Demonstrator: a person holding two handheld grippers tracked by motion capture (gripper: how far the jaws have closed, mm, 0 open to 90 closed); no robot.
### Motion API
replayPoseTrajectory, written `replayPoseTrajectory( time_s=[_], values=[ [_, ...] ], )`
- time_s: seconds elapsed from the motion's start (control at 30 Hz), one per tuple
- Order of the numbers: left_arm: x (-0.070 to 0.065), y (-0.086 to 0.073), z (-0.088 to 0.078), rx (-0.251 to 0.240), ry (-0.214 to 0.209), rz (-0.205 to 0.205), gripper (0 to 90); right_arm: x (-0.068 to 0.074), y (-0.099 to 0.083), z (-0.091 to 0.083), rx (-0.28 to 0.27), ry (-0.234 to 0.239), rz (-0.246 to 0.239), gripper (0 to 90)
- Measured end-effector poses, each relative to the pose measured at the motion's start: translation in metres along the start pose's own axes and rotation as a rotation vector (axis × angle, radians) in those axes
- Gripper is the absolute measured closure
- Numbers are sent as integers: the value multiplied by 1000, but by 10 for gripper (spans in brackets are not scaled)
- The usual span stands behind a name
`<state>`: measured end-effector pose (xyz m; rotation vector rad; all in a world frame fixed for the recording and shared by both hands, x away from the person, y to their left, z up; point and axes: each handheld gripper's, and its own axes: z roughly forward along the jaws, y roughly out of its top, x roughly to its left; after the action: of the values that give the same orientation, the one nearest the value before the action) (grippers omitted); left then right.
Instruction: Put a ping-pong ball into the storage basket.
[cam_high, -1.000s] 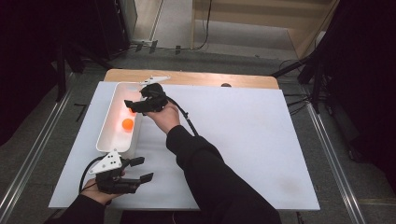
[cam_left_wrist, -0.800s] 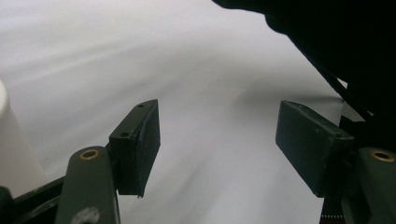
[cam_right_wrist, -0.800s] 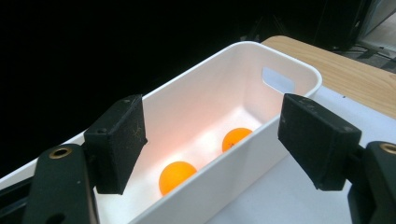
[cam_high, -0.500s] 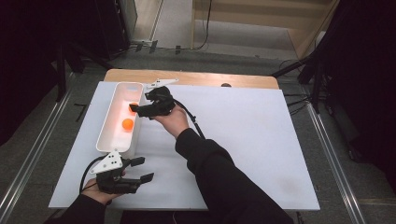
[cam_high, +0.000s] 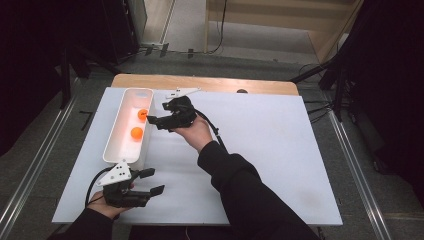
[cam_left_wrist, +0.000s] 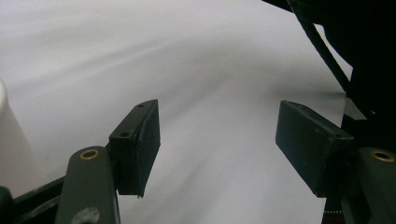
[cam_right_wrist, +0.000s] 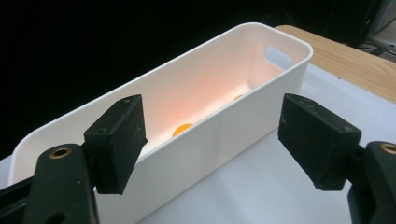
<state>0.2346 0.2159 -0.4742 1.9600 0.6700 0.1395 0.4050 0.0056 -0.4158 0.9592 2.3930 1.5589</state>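
Nearby: 2 orange balls (cam_high: 137, 132) inside white bin (cam_high: 111, 150); right gripper (cam_high: 152, 120) beside rim.

I can read no lettering, label, brand or number anywhere: none on my white bin (cam_high: 125, 145), none on the white board (cam_high: 280, 150) under it, none on my grippers' black pads.

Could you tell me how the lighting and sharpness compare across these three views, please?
High view: table evenly lit, surroundings dark, the two orange balls glow inside the white bin. Left gripper view: white surface streaked and soft, the jaws sharper. Right gripper view: bin wall tinted orange, background black, jaws crisp.
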Motion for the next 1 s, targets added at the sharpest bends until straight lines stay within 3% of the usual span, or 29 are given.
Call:
replayPoseTrajectory(
  time_s=[0.43, 1.0],
  values=[
    [0, 0, 0, 0, 5, -1, 314, 4, -10, -24, 4, 35, -10, 219],
    [1, 0, 1, 4, 12, -1, 314, 2, -31, -45, 37, 39, -10, 219]
  ],
)
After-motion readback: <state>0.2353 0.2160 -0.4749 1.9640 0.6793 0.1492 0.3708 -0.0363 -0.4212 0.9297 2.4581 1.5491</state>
